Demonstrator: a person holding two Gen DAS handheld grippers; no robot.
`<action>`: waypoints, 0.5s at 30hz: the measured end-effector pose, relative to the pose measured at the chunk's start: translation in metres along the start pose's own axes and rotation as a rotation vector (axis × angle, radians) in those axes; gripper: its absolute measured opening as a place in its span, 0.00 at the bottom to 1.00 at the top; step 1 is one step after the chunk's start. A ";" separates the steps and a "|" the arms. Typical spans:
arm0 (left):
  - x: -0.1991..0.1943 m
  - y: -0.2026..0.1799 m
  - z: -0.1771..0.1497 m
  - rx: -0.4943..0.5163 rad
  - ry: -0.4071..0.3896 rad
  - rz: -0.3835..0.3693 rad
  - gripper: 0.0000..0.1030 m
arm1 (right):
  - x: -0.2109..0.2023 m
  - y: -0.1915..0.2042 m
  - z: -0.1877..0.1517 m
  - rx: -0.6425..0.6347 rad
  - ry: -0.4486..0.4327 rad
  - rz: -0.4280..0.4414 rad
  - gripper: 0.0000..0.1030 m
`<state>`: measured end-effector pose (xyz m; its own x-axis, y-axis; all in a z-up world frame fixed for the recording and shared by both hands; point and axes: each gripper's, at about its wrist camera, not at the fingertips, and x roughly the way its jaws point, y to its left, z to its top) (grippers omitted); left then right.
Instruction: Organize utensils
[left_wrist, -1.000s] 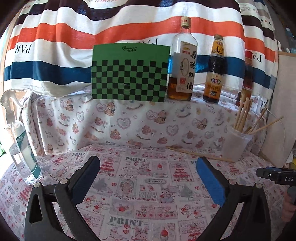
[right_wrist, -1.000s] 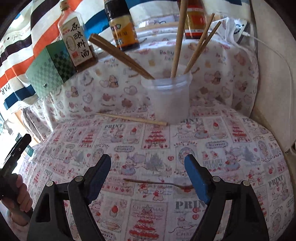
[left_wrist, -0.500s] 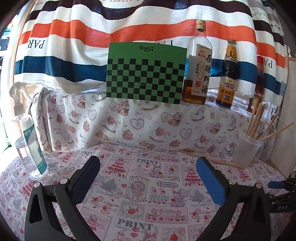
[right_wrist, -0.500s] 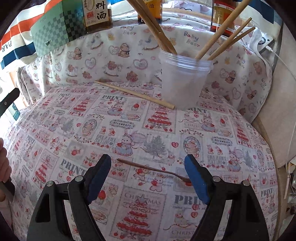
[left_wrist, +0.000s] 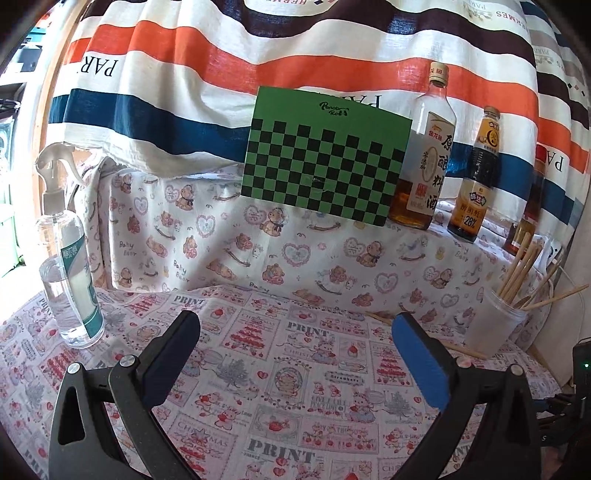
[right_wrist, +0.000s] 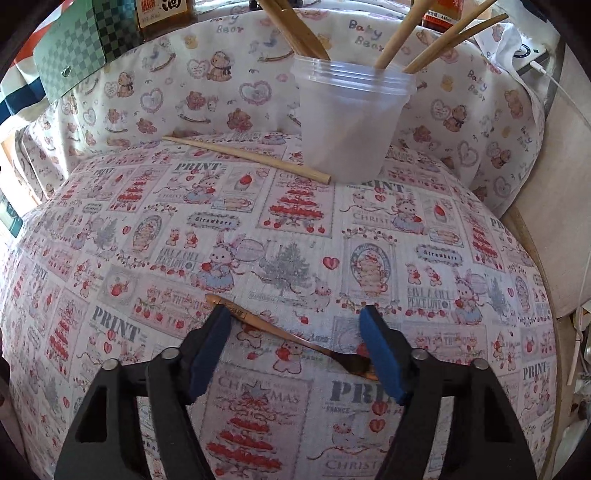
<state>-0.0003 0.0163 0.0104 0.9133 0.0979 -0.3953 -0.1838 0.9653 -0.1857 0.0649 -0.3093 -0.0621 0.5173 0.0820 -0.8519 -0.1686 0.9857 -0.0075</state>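
The right gripper had its jaws apart, just closing around a small bronze spoon lying on the printed tablecloth; the left gripper stood wide apart, empty.

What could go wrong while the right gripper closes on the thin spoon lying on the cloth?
The right gripper, which has just been closing, straddles the thin copper-coloured spoon lengthwise, so its pads may meet only the ends and slip. The flat spoon may pinch the printed tablecloth. Lifting could later knock the translucent plastic cup.
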 end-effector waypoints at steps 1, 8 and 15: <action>0.000 -0.001 0.000 0.003 0.000 0.000 1.00 | -0.001 -0.001 0.000 0.005 -0.002 -0.003 0.51; -0.005 -0.006 0.000 0.063 -0.051 0.049 1.00 | -0.005 -0.017 0.001 0.080 0.006 0.001 0.04; -0.007 -0.015 -0.002 0.105 -0.044 0.050 1.00 | -0.005 -0.028 0.001 0.150 0.018 0.069 0.04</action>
<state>-0.0049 0.0001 0.0140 0.9197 0.1546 -0.3610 -0.1922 0.9788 -0.0703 0.0676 -0.3367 -0.0575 0.4936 0.1486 -0.8569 -0.0752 0.9889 0.1281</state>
